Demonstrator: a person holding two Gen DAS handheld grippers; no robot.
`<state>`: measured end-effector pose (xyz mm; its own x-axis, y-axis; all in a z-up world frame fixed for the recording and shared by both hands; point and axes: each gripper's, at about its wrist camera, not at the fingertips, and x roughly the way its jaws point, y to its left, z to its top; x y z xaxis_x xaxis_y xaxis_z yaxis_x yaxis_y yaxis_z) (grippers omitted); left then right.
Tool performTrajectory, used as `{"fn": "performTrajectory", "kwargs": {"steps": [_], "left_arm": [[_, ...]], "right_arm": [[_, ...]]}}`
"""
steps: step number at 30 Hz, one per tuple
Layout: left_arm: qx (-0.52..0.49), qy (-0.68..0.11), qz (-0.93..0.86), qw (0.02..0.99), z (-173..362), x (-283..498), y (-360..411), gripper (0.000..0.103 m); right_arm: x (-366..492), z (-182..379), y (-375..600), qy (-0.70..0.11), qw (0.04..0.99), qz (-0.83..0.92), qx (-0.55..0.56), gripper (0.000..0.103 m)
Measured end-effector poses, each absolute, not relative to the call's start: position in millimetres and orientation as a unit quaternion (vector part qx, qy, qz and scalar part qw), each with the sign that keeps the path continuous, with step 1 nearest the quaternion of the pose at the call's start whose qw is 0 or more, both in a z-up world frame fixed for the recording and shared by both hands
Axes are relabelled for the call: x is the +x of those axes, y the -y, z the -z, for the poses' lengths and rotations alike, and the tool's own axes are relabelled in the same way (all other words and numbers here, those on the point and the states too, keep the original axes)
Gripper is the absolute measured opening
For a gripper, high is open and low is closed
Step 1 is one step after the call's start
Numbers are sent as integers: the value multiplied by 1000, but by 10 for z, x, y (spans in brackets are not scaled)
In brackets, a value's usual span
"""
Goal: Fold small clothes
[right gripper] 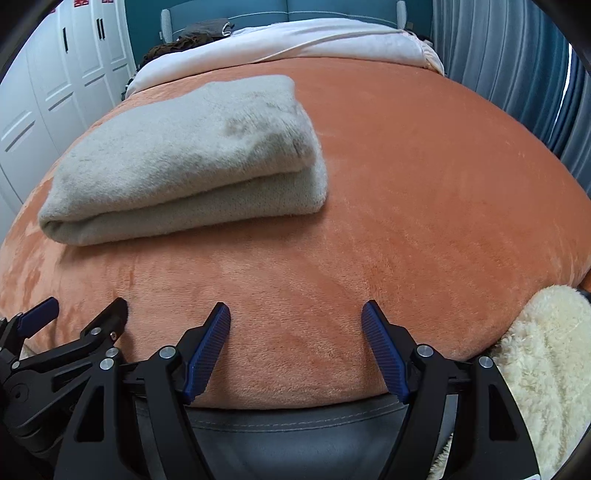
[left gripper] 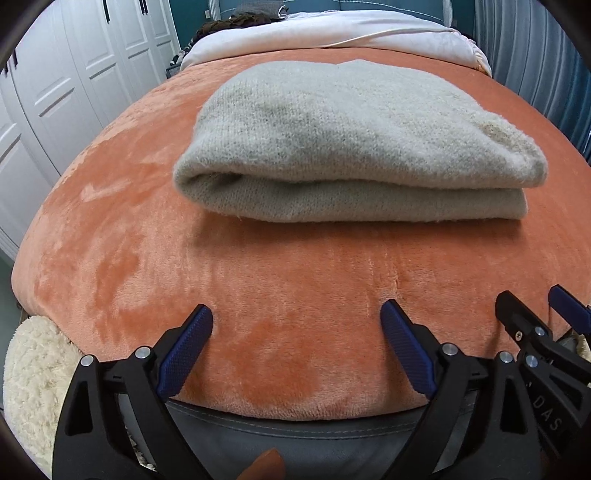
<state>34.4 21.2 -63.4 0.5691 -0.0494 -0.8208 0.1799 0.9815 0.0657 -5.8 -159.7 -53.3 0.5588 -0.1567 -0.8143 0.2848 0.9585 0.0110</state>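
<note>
Orange plush blanket point(left gripper: 258, 295) covers the bed; on it we note a folded grey knit sweater point(left gripper: 332, 147), lying mid-bed. Our left gripper point(left gripper: 297, 321) and right gripper point(right gripper: 295, 317) hover nearer, jaws apart, empty.

A bed under an orange plush blanket point(left gripper: 147, 258) carries a folded grey knitted garment point(left gripper: 332, 147), lying flat well ahead of the fingers; a white duvet point(left gripper: 332, 33) lies beyond.
</note>
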Motion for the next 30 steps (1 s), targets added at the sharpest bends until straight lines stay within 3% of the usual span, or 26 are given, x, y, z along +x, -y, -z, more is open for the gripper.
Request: {"fn": "performTrajectory", "kwargs": {"steps": [5, 30], "left_arm": [[60, -453, 59, 887, 679, 379, -260, 98], [44, -425, 50, 903, 717, 403, -312, 98]], "right_arm": [[-57, 566, 1630, -440, 886, 124, 75, 76], [-47, 641, 1667, -410, 900, 117, 92, 86]]}}
